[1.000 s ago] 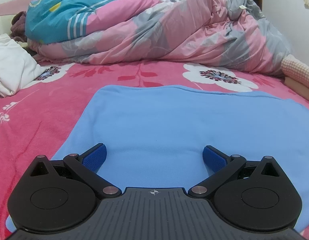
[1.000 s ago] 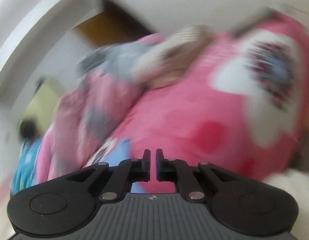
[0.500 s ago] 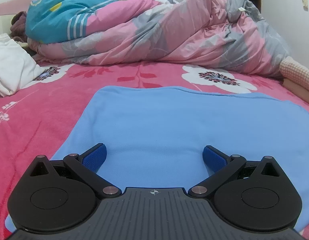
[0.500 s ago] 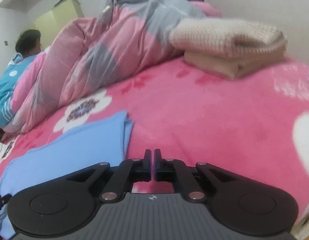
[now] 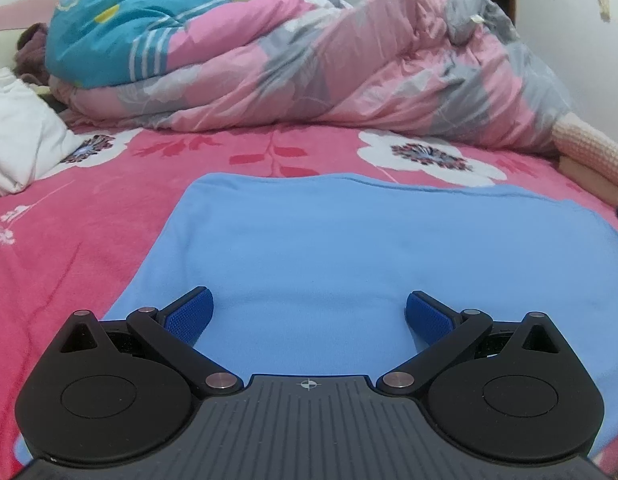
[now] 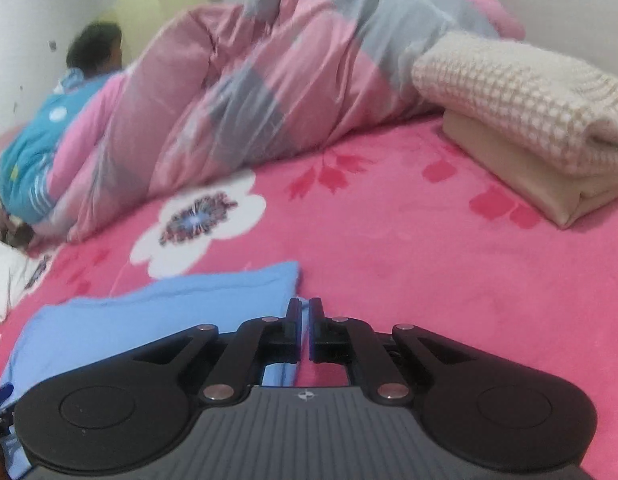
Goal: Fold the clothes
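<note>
The left claw [image 5: 309, 312] sits low over the near part of the blue garment [image 5: 369, 248], its blue pads [image 5: 187, 314] spread wide apart with nothing between them, only flat cloth beneath. The right claw [image 6: 305, 328] is pressed together and holds nothing; it hangs just over the garment's right edge, where blue cloth [image 6: 181, 296] meets the pink floral bedspread [image 6: 409, 264]. The right wrist view is a little blurred, so I cannot tell whether the fingertips brush the fabric.

The garment lies spread flat across the middle of the bed, near its front edge, already looking doubled along the right side, where a stacked hem shows. It seems ready for another fold.

To do that well, I would say the right claw should open before dropping onto the edge, then bite all the layers together close to a corner, not the top one alone. The left claw could pinch the matching corner on its side so both lift evenly; a one-sided pull would probably drag the cloth askew over the plush bedspread.

Further back, a folded beige and waffle-knit stack [image 6: 529, 120] rests toward the bed's right edge, well apart from the blue piece. A white bundle [image 5: 21, 140] lies at the left edge. Along the far edge a pink and grey quilt [image 5: 349, 72] is heaped, with a person in a teal top [image 5: 121, 36] beside it.
</note>
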### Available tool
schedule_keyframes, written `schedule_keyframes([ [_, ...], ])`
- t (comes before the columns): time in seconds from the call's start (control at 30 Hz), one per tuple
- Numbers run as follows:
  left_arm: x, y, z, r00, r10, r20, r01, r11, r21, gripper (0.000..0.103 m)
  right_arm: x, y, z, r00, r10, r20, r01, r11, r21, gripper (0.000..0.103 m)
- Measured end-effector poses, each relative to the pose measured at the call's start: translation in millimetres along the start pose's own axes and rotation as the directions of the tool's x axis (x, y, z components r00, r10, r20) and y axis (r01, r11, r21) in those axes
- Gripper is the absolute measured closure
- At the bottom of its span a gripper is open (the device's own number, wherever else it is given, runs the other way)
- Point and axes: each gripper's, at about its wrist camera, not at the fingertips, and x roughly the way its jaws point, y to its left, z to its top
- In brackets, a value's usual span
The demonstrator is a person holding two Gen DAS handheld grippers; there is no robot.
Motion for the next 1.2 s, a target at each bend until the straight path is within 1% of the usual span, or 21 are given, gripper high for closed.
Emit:
schedule_keyframes([
  [0.1,-7,1,9,1.0,-0.001,-0.021,0.001,1.0,0.012,0.0,11,-8,2,0.996,0.077,-0.04,-0.074,0.996,0.055,0.095],
  [0.17,-14,-1,21,1.0,-0.006,-0.003,0.006,1.0,-0.007,0.0,18,-10,4,0.993,0.107,-0.051,-0.104,0.993,0.063,0.074],
  [0.2,-14,-4,29,1.0,-0.024,0.002,0.024,1.0,-0.018,0.0,22,-11,5,0.992,0.116,-0.059,-0.112,0.992,0.061,0.072],
  [0.3,-1,-29,53,0.995,-0.102,-0.001,0.102,0.993,-0.057,0.0,33,-12,7,0.987,0.136,-0.081,-0.132,0.99,0.057,0.072],
  [0.33,7,-40,61,0.99,-0.138,-0.006,0.137,0.988,-0.072,0.0,33,-12,8,0.987,0.141,-0.079,-0.137,0.989,0.054,0.074],
  [0.4,25,-67,73,0.975,-0.221,-0.009,0.219,0.971,-0.094,0.0,32,-10,8,0.987,0.144,-0.066,-0.142,0.989,0.033,0.081],
  [0.43,35,-81,78,0.965,-0.262,-0.01,0.26,0.96,-0.101,0.0,31,-9,8,0.987,0.146,-0.059,-0.146,0.989,0.019,0.087],
  [0.5,55,-108,83,0.945,-0.326,-0.017,0.322,0.941,-0.102,0.0,28,-5,7,0.988,0.151,-0.043,-0.152,0.988,-0.018,0.093],
  [0.57,71,-128,83,0.94,-0.342,-0.019,0.339,0.937,-0.083,0.0,25,3,6,0.988,0.154,-0.015,-0.154,0.986,-0.07,0.097],
  [0.63,86,-139,80,0.942,-0.335,-0.029,0.332,0.94,-0.079,0.0,20,14,4,0.985,0.17,0.014,-0.166,0.975,-0.145,0.097],
  [0.67,91,-140,77,0.944,-0.328,-0.035,0.324,0.942,-0.089,0.0,16,22,0,0.982,0.189,0.026,-0.18,0.962,-0.206,0.097],
  [0.73,96,-137,72,0.946,-0.322,-0.042,0.315,0.942,-0.117,0.0,6,38,-9,0.971,0.234,0.044,-0.206,0.918,-0.339,0.097],
  [0.77,99,-135,69,0.948,-0.314,-0.048,0.306,0.943,-0.129,0.0,1,46,-15,0.965,0.259,0.039,-0.222,0.887,-0.405,0.097],
  [0.8,101,-132,67,0.95,-0.308,-0.054,0.298,0.944,-0.143,0.0,-4,56,-23,0.959,0.282,0.012,-0.242,0.844,-0.479,0.097],
  [0.87,105,-127,65,0.948,-0.315,-0.056,0.301,0.938,-0.174,0.0,-8,73,-38,0.959,0.277,-0.053,-0.251,0.754,-0.607,0.095],
  [0.9,106,-126,64,0.946,-0.319,-0.054,0.304,0.935,-0.183,0.0,-9,79,-44,0.963,0.26,-0.068,-0.24,0.721,-0.65,0.093],
  [0.93,106,-126,64,0.946,-0.319,-0.052,0.305,0.935,-0.181,0.0,-12,81,-45,0.965,0.251,-0.076,-0.236,0.707,-0.667,0.088],
  [0.97,106,-127,64,0.947,-0.318,-0.05,0.305,0.936,-0.178,0.0,-14,81,-46,0.966,0.244,-0.083,-0.234,0.698,-0.677,0.086],
  [1.03,106,-129,63,0.948,-0.315,-0.05,0.303,0.938,-0.17,0.0,-22,74,-38,0.958,0.277,-0.079,-0.261,0.716,-0.647,0.085],
  [1.1,106,-129,62,0.948,-0.315,-0.048,0.304,0.938,-0.166,0.0,-27,57,-25,0.957,0.289,-0.031,-0.254,0.782,-0.57,0.083],
  [1.2,107,-128,60,0.947,-0.318,-0.045,0.307,0.936,-0.171,0.0,-18,32,-11,0.981,0.191,0.036,-0.15,0.862,-0.485,0.082],
])
